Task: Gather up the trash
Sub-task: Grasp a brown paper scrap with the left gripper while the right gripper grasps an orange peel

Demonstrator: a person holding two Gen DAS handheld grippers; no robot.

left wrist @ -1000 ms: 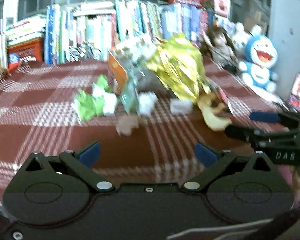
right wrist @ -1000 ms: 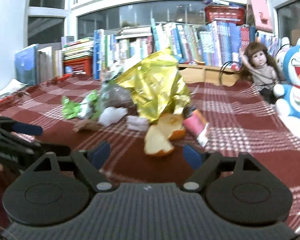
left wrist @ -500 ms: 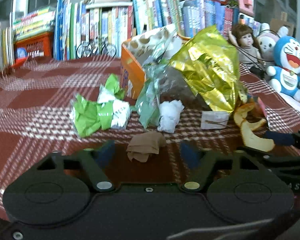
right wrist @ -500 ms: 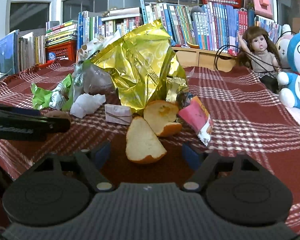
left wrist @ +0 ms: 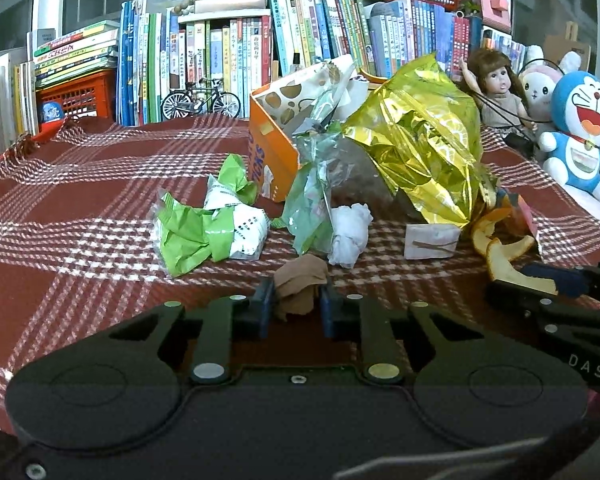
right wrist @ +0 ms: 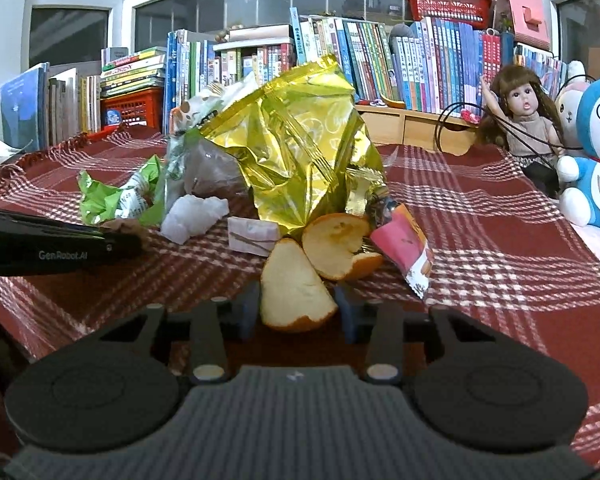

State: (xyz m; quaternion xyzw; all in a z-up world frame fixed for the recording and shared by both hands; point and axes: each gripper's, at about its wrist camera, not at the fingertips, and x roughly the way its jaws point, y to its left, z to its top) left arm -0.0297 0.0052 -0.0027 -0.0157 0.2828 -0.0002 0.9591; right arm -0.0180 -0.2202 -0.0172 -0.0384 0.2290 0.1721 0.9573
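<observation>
Trash lies heaped on your worktop, on a red plaid cloth: a gold foil bag, an orange carton, a green wrapper, a white tissue wad and a pink packet. Your left tool is closing its jaws around a crumpled brown scrap at the near edge of the heap; both blue pads seem to press its sides, though the view there is cramped. Your right tool is closing too, with a piece of orange peel between its pads; whether they touch it yet you cannot tell. A second peel piece rests just behind.
</observation>
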